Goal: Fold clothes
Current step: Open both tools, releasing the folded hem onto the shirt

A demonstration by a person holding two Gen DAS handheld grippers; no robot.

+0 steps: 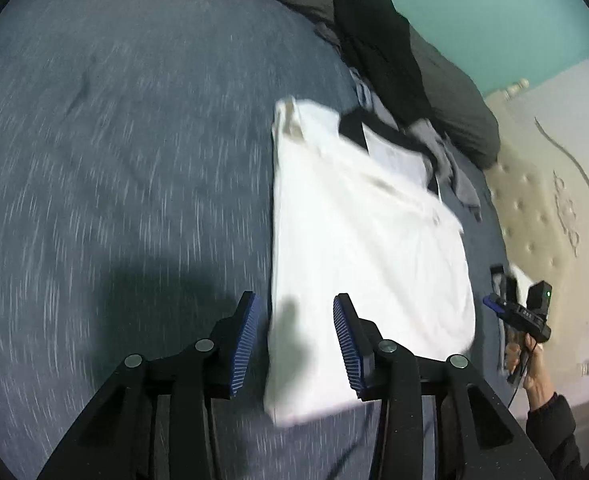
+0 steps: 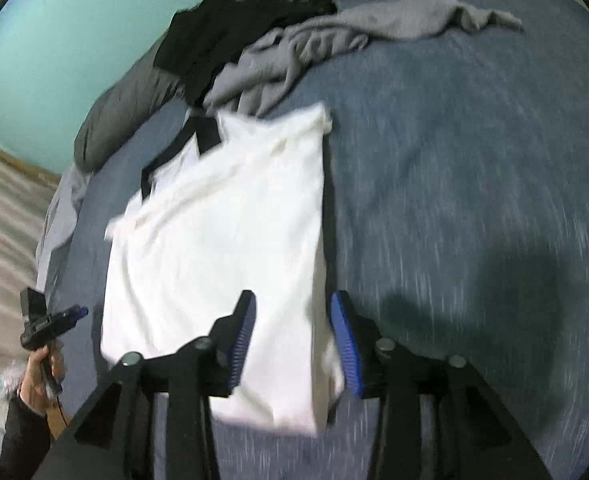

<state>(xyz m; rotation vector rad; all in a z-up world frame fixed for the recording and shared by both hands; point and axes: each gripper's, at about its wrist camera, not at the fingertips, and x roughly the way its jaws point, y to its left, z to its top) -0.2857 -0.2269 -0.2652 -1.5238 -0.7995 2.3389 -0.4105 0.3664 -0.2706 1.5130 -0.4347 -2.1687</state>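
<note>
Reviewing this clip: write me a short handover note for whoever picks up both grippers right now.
Left gripper: open, holding nothing, over the near left corner of the white shirt.
Right gripper: open, holding nothing, over the shirt's near right edge.
White shirt lies on the blue bedsheet, sides apparently already folded in to a long rectangle.
Left: finish folding it, then the grey garment and black garment piled beyond it by the dark duvet.
Both views are motion-blurred.
</note>
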